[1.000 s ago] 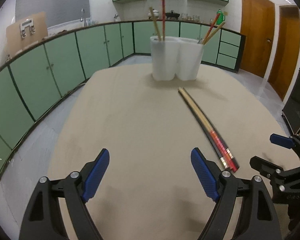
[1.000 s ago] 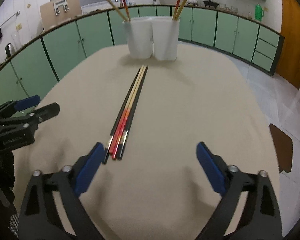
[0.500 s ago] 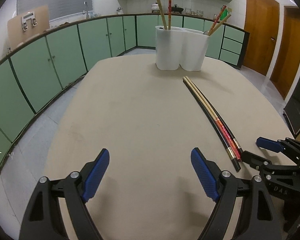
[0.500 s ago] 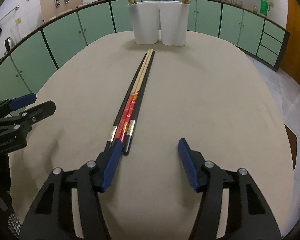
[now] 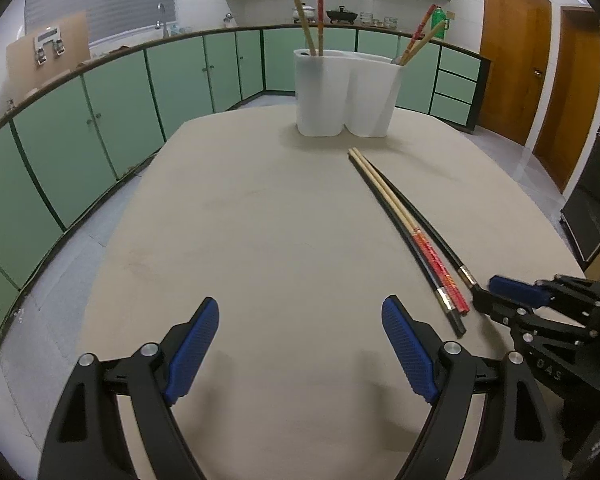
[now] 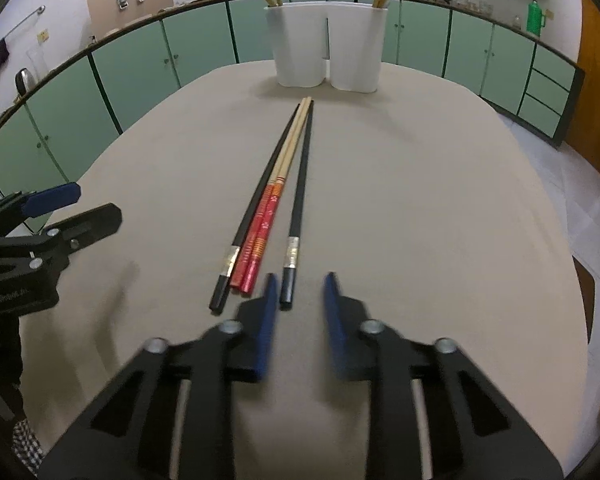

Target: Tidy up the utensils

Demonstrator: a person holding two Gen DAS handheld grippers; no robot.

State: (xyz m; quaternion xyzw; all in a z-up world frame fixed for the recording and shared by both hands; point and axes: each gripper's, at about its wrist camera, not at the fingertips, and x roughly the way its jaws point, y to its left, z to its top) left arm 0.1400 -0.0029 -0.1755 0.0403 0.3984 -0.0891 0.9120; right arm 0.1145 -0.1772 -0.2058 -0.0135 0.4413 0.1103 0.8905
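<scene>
Broad bare tabletop is lying open ahead of the left gripper, with nothing standing between its wide-apart fingers. The only tall obstacle, the white twin-cup utensil holder, is standing at the far end with chopsticks leaning out of its top. To the right, four loose chopsticks are lying lengthwise toward the holder; three are touching, and one black chopstick is lying slightly apart. The right gripper is straddling its near end, its left finger filling the narrow gap beside the red-handled pair.
</scene>
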